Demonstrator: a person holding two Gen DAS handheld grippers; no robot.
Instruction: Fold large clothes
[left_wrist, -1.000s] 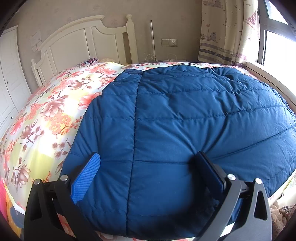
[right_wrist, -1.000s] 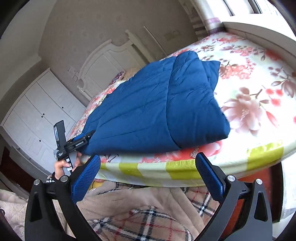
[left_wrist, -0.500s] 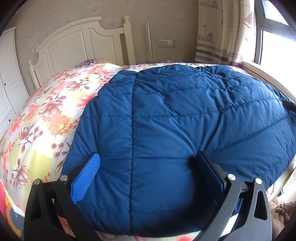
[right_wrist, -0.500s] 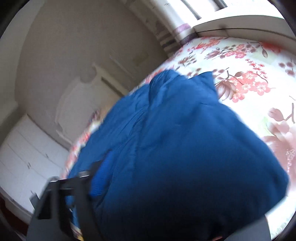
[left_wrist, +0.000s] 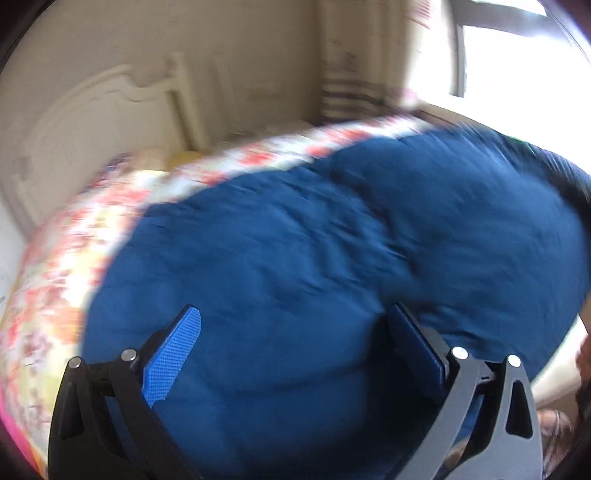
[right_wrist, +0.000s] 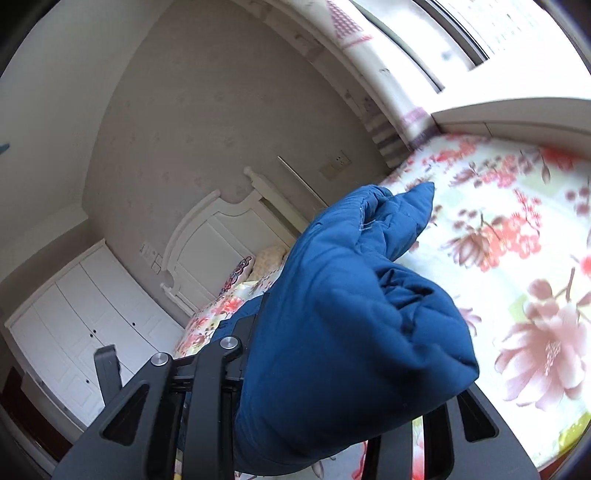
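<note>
The left wrist view looks steeply down, close over the blue jacket (left_wrist: 332, 277) toward the headboard (left_wrist: 110, 122). The right wrist view looks nearly level across the bed (right_wrist: 517, 258); both share these.

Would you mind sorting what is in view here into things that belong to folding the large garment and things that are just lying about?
Belongs to the job:
- blue padded garment, bunched between the right gripper's closing fingers
- left gripper, fingers apart over the garment
- floral bedspread, the folding surface

Just lying about:
- pillows by the white headboard
- white wardrobe
- curtain
</note>
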